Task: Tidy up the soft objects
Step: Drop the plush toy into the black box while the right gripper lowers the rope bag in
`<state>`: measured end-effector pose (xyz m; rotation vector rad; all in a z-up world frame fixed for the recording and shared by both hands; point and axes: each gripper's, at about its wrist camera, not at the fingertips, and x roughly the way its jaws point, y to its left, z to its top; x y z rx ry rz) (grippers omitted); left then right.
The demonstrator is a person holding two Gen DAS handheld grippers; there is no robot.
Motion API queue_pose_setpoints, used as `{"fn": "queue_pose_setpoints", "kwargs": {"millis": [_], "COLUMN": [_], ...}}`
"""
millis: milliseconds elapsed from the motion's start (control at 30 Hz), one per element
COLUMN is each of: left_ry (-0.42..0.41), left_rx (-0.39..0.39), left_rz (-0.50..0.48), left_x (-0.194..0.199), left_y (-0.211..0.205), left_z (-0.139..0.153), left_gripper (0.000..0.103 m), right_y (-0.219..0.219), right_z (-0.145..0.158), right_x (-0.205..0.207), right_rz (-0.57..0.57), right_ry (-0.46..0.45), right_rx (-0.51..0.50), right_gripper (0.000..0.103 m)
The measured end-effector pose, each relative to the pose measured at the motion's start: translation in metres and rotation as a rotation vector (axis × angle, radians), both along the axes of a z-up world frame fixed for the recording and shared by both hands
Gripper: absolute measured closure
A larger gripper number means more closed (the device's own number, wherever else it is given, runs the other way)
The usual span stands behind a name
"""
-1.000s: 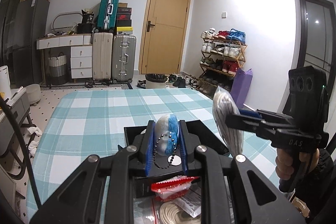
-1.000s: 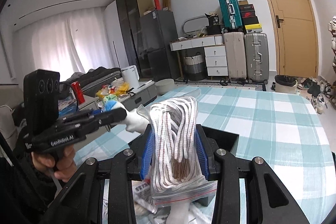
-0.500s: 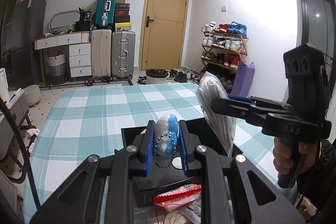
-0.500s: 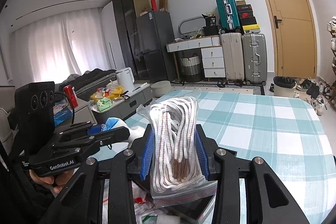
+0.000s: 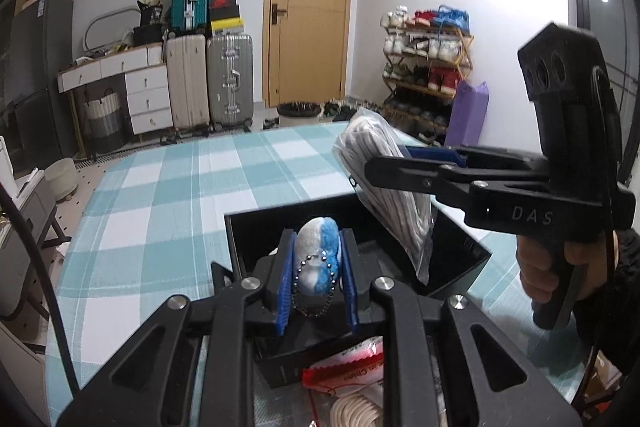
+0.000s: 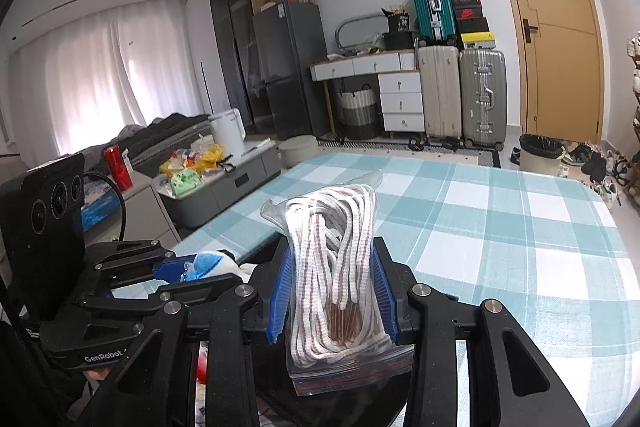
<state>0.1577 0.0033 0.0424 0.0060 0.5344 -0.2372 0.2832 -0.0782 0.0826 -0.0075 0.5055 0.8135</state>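
My left gripper (image 5: 316, 259) is shut on a small blue-and-white plush keychain (image 5: 318, 255) with a bead chain, held over the open black box (image 5: 460, 255) on the checked table. My right gripper (image 6: 332, 291) is shut on a clear zip bag of white-and-brown cord (image 6: 336, 267). In the left wrist view that bag (image 5: 392, 195) hangs tilted over the right side of the box, held by the right gripper (image 5: 404, 167). In the right wrist view the left gripper (image 6: 180, 269) with the plush (image 6: 210, 263) sits low at the left.
A red-and-white packet (image 5: 348, 371) and a coil of cream rope (image 5: 356, 411) lie near the box's front edge. The teal checked tablecloth (image 5: 180, 195) stretches beyond the box. Suitcases (image 5: 208, 79), a drawer unit, a door and a shoe rack (image 5: 428, 67) stand behind.
My right gripper has carried the cord bag left and down over the box. My left gripper has lowered the plush toward the box's inside.
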Motion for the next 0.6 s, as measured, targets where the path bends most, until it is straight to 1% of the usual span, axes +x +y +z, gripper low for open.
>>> {"fn": "queue_pose_setpoints", "kwargs": {"millis": [67, 167, 200, 367, 567, 600], "left_ry": [0.028, 0.095, 0.087, 0.118, 0.141, 0.139], "left_rx": [0.018, 0.043, 0.039, 0.033, 0.030, 0.032], "left_rz": [0.000, -0.005, -0.002, -0.002, 0.012, 0.012], "left_x": [0.002, 0.006, 0.005, 0.006, 0.006, 0.005], "left_y": [-0.002, -0.005, -0.005, -0.004, -0.003, -0.003], "left_z": [-0.005, -0.016, -0.017, -0.016, -0.014, -0.014], "left_gripper": [0.084, 0.084, 0.083, 0.083, 0.083, 0.082], "right_y": [0.003, 0.009, 0.011, 0.012, 0.016, 0.018], "right_z": [-0.005, -0.013, -0.016, -0.030, -0.040, -0.042], "right_x": [0.001, 0.002, 0.003, 0.007, 0.010, 0.011], "right_rz": [0.006, 0.026, 0.028, 0.028, 0.042, 0.047], "right_ry": [0.002, 0.014, 0.018, 0.053, 0.074, 0.078], "right_rx": [-0.025, -0.066, -0.088, -0.157, -0.200, -0.207], "right_gripper": [0.066, 0.066, 0.066, 0.066, 0.065, 0.065]}}
